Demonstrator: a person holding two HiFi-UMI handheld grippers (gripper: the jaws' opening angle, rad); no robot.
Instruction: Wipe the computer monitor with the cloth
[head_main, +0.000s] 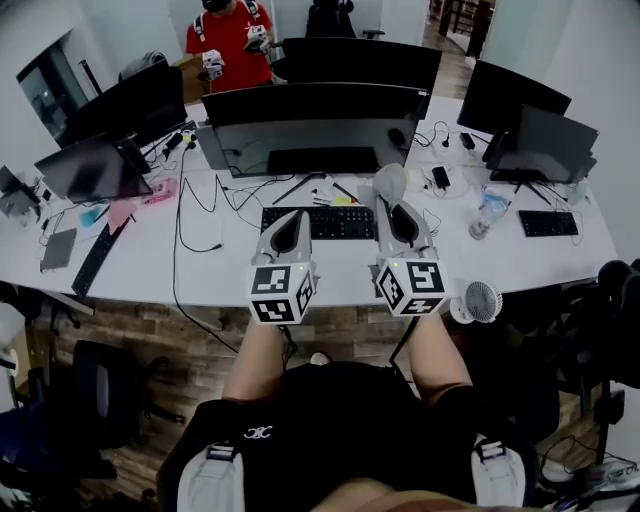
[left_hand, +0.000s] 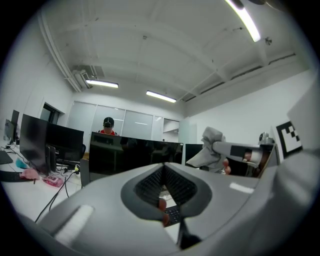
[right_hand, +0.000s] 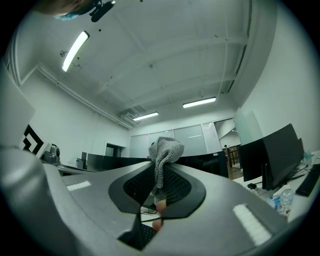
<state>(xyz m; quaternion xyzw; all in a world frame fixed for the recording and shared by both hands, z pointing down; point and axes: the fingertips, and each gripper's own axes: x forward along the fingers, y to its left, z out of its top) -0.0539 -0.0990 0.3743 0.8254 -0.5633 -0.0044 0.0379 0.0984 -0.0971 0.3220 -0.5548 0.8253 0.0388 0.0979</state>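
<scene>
Approach step, by the look of it: right tool (head_main: 392, 203) clenched on the cloth (head_main: 388, 180), left tool (head_main: 291, 218) clenched empty, both short of the monitor (head_main: 310, 128); next, bringing cloth forward onto the screen.

We read no words or numbers anywhere; we find only a white interlaced emblem (head_main: 258, 432) on the person's black shirt (head_main: 345, 415) and coded square markers (head_main: 272, 281) on the cubes (head_main: 411, 286) of the left gripper (head_main: 290, 218) and right gripper (head_main: 393, 206).
</scene>
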